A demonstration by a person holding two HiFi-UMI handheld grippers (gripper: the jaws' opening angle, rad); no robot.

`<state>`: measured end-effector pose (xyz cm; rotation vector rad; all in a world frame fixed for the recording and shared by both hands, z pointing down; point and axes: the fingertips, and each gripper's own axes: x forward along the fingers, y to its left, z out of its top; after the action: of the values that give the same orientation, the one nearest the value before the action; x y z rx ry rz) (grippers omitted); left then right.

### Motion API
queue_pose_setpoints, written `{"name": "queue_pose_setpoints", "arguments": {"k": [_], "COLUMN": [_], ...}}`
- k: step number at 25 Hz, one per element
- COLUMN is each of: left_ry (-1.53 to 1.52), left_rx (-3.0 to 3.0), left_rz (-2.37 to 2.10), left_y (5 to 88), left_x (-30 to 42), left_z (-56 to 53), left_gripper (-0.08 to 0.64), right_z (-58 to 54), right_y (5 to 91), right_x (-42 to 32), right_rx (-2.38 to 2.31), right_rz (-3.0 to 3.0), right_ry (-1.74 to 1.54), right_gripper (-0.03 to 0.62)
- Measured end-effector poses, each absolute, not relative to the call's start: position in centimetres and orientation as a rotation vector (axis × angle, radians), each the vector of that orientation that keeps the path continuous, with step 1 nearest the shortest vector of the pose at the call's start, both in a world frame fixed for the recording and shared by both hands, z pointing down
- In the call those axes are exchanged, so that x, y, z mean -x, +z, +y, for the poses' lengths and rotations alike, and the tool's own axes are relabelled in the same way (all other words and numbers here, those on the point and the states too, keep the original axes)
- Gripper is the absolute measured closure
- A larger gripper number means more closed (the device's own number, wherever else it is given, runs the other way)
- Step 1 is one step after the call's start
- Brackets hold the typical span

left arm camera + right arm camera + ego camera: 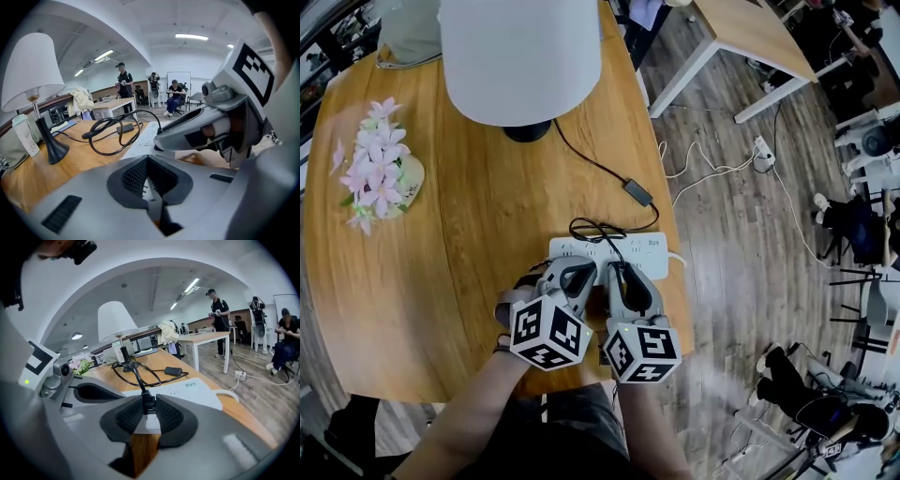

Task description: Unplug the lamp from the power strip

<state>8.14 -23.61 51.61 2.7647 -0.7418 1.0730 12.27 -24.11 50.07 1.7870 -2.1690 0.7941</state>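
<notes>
The lamp (520, 56), with a white shade and black base, stands at the table's far side. Its black cord (591, 167) runs past an inline switch (637, 192) and loops to a black plug (147, 401) in the white power strip (642, 248) near the front edge. My right gripper (147, 407) is shut on that plug, and in the head view this gripper (617, 266) sits over the strip's middle. My left gripper (572, 266) rests on the strip's left part. In the left gripper view its tips (147, 158) are together, with the white strip (140, 140) showing beneath.
Pink flowers (375, 164) lie at the table's left. The table's (441, 281) right edge is close beside the strip, with wood floor beyond, where another strip and cable (759, 155) lie. People stand and sit far off in the room (218, 310).
</notes>
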Motion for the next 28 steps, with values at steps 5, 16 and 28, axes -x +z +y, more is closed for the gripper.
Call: {"name": "queue_pose_setpoints", "arguments": {"k": [5, 16, 28], "left_ry": [1.051, 1.071, 1.071], "left_rx": [-2.758, -2.751, -2.717], "left_rz": [-0.719, -0.730, -0.696], "left_y": [51.6, 51.5, 51.7], "left_x": [-8.2, -8.4, -8.6], "left_z": [-23.5, -23.7, -23.6], "left_gripper": [0.565, 0.565, 0.565], "right_z": [-23.6, -24.1, -24.0], "right_y": [49.7, 49.7, 49.7], "right_x": [-11.7, -12.2, -12.4], "right_rx": [-1.715, -1.741, -1.750], "right_rz": [-2.093, -2.108, -2.086], "right_ry": [0.552, 0.654, 0.675], "right_gripper": [0.506, 0.506, 0.508]}}
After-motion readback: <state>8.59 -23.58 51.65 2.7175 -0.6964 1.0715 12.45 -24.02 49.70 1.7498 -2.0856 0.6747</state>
